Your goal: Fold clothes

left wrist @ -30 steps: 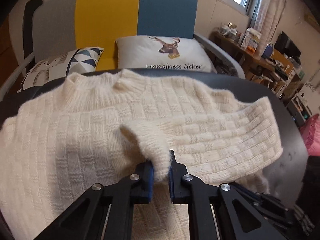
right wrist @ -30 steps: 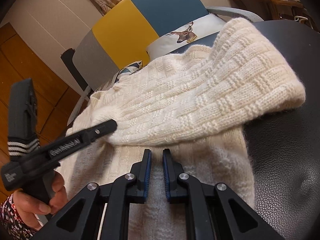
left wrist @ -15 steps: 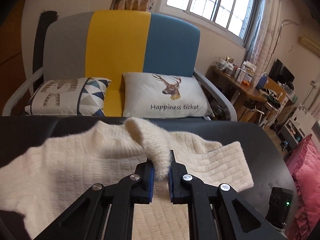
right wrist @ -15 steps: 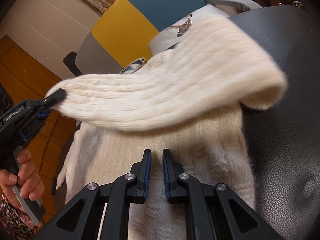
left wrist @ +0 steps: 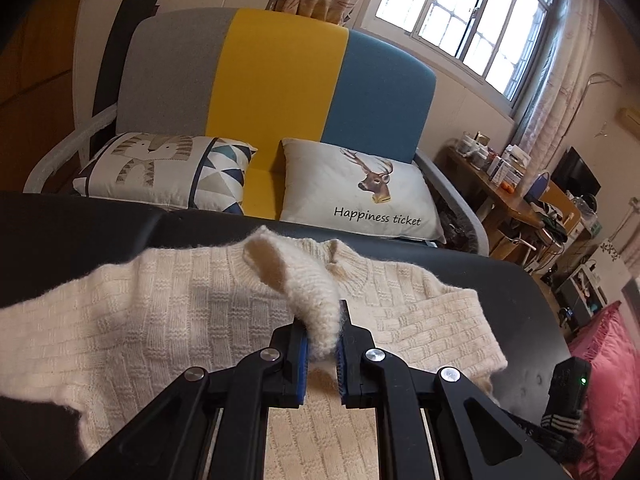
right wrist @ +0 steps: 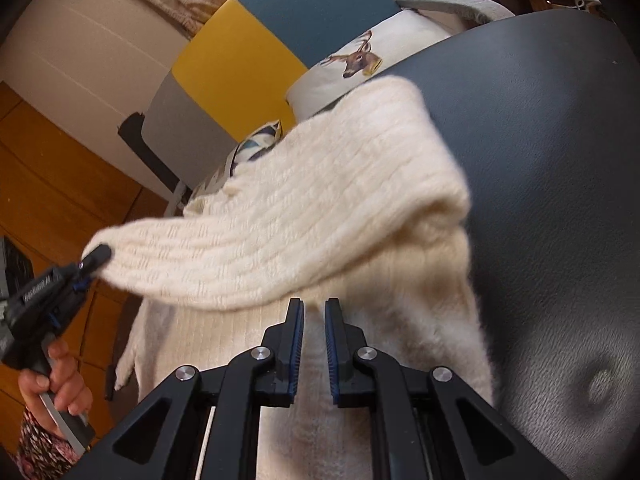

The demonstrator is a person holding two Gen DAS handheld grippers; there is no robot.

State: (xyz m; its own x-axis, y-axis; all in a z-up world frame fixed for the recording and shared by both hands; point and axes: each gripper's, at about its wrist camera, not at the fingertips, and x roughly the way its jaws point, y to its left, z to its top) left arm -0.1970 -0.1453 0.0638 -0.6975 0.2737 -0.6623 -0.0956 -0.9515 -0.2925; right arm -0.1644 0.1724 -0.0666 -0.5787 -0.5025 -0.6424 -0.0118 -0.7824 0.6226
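A cream knit sweater lies spread on a black padded table. My left gripper is shut on the cuff of the sweater's sleeve and holds it lifted over the sweater's body. In the right wrist view the left gripper holds the sleeve stretched in the air across the sweater. My right gripper hovers low over the sweater's body, its jaws nearly closed with a narrow gap and nothing between them.
A grey, yellow and blue sofa with two cushions stands behind the table. A cluttered desk is at the right. A pink cushion lies by the table's right edge. The black table surface extends to the right.
My left gripper has lifted the sleeve cuff up off the sweater's body and carried it leftward, so the sleeve now hangs stretched in the air. The right gripper has stayed in place.
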